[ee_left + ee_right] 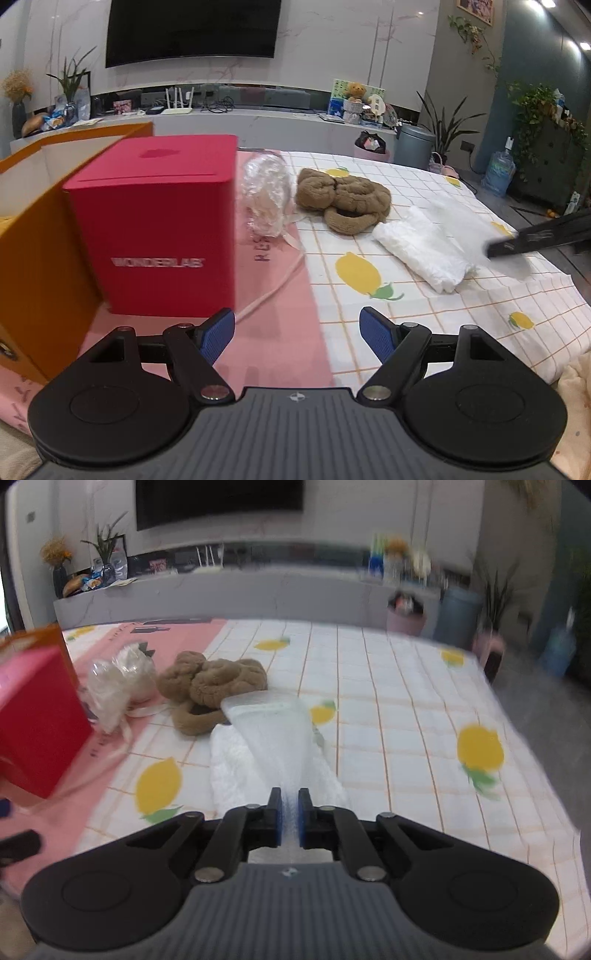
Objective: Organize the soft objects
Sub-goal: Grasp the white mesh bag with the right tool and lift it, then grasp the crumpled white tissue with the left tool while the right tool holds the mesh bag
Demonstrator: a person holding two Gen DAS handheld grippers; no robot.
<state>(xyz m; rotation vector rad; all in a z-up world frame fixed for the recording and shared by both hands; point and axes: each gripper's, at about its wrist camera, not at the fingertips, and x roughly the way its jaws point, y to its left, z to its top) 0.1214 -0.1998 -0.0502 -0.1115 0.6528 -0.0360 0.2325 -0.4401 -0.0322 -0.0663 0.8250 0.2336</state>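
Your right tool [290, 818] is clamped on one clear plastic bag [273, 738], which trails over one white folded pad [236, 771] on the bed [388, 701]. The film is thin: tug hard and it may slip out or drag the pad along. Your left tool [297, 334] gapes wide, empty. Count: one brown plush bundle [345, 201], one wrapped cream bundle [266, 194], one red box [159, 225], one orange box [33, 236].
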